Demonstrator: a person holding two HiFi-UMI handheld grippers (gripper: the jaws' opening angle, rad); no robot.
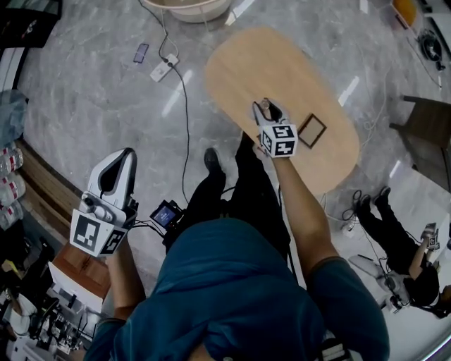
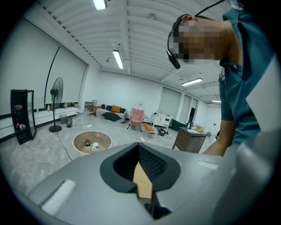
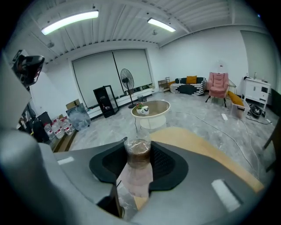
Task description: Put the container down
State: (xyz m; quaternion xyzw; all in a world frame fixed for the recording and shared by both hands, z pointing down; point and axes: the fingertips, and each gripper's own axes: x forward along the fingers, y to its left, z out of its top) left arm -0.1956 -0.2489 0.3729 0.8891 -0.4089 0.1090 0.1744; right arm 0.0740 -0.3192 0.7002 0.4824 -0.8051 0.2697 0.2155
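In the right gripper view, a clear plastic container (image 3: 138,159) with brown contents in its upper part stands upright between the jaws of my right gripper (image 3: 138,169), which is shut on it. The head view shows that gripper (image 1: 267,107) over the near middle of an oval wooden table (image 1: 246,67), with the container (image 1: 264,108) just showing at its tips. My left gripper (image 1: 126,156) is held low at the left over the floor, away from the table. Its jaws (image 2: 141,163) are shut with nothing in them.
A small dark-framed square (image 1: 311,130) lies on the table right of my right gripper. On the floor are a power strip with a cable (image 1: 163,68) and a round low table (image 1: 189,8). Another person (image 1: 394,243) sits at the right. Water bottles (image 1: 7,166) stand at the left.
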